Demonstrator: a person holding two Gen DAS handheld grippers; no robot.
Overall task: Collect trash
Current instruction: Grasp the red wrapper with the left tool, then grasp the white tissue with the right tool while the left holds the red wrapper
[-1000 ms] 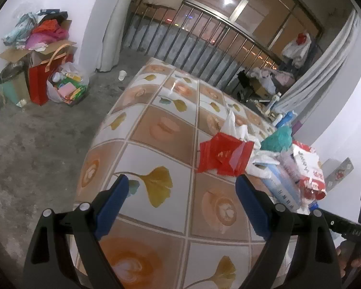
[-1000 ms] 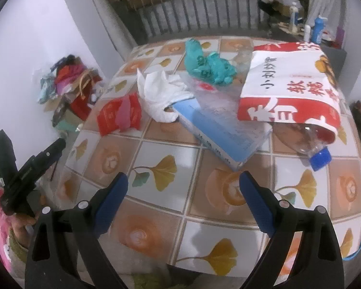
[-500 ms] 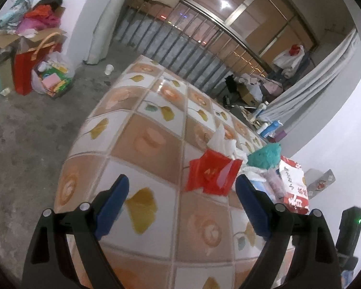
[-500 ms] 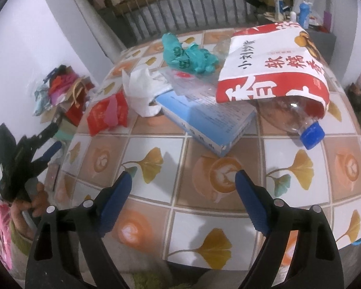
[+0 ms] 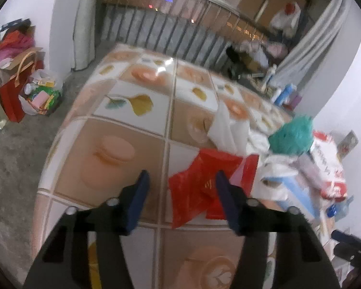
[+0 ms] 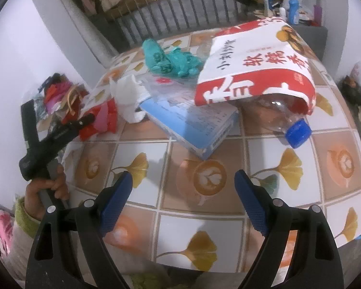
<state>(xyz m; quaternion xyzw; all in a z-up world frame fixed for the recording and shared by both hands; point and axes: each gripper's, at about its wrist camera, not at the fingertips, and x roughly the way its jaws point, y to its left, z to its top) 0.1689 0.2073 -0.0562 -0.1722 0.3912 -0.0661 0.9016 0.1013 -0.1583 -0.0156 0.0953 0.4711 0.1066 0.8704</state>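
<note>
Your left gripper (image 5: 180, 185) has come in close to the red plastic bag (image 5: 204, 180), which a second ago lay far ahead of it on the table (image 5: 113, 149), and its jaws have just been closing to about half their former width. The bag lies crumpled on the tiles between the two fingers, but the pads do not press on it yet, so I judge that the grasp is only beginning and nothing is collected so far. Your right gripper (image 6: 183, 197) stands wide open and empty over bare tiles at the near edge, well apart from the pile. Counting from largest to smallest, you have on the table one red-and-white printed bag (image 6: 252, 62), which lies over one clear plastic bottle (image 6: 274, 110) with a blue cap, then one pale blue flat box (image 6: 192, 122), one red plastic bag, one crumpled white tissue (image 6: 130, 98), and one bunch of teal plastic (image 6: 170, 60). The teal bunch may be two pieces, because the view is not sharp enough to separate them. That makes six things to collect, all close together, and the red plastic bag is the one nearest to your left gripper.
</note>
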